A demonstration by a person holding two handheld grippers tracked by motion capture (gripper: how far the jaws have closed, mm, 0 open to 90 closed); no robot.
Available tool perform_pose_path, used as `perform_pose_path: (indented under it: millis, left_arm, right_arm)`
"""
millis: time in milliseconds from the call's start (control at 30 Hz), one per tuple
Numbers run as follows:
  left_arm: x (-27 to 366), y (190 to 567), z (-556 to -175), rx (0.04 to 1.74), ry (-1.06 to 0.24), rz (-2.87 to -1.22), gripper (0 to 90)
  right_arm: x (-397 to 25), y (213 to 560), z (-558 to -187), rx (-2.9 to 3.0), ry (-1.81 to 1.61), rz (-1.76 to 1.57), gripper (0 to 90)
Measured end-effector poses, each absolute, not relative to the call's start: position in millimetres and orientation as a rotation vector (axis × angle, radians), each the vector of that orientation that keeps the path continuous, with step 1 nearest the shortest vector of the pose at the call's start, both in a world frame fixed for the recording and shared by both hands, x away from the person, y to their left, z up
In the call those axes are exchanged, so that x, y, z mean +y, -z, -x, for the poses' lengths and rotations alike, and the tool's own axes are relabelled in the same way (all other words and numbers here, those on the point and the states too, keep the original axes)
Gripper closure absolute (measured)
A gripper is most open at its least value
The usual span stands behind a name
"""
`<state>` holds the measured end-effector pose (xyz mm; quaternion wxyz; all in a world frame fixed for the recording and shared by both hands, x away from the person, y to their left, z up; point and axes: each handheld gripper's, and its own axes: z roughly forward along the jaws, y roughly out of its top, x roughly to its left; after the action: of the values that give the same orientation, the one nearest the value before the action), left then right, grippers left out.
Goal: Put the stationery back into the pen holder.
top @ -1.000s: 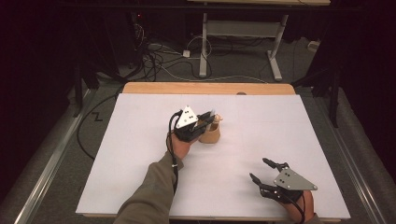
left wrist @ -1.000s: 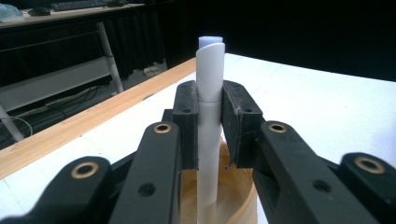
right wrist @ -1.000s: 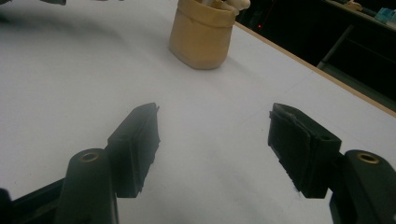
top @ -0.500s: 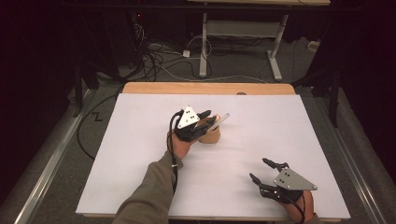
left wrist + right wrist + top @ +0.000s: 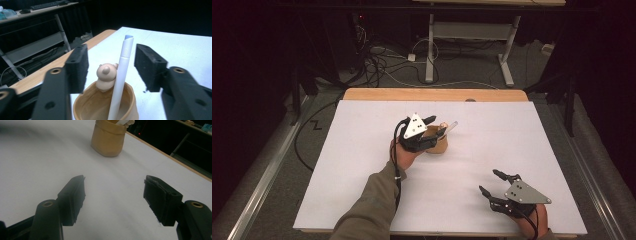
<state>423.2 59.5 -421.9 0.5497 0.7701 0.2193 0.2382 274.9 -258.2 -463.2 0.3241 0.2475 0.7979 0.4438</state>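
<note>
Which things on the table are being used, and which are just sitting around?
In use:
- white pen, standing in the cup between the open jaws
- tan cup with a little animal figure on its rim
- left gripper, open around the pen

Not in use:
- right gripper, open, over bare table
- white table
- floor cables

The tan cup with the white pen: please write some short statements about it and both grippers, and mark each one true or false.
1. The white pen stands inside the tan cup. True.
2. The left gripper is shut on the pen. False: it is open, with a pad on each side of the pen and clear of it.
3. The right gripper holds the cup. False: it is open, apart from the cup.
4. A small animal figure sits at the cup's rim. True.
</note>
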Motion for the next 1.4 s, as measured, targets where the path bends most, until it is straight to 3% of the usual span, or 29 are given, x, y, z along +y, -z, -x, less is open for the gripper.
perform_pose_path:
  millis: [267, 1400]
  left_arm:
    - [59.4, 417.0, -416.8, 0.505, -0.574, -1.838, 17.4]
    - [54.6, 402.6, -384.2, 0.363, -0.689, -2.035, 17.4]
  right_arm:
    - [-258.0, 463.4, -274.9, 2.091, -1.164, -0.649, 33.5]
    - [-256.2, 463.2, -273.8, 2.092, -1.161, -0.642, 34.0]
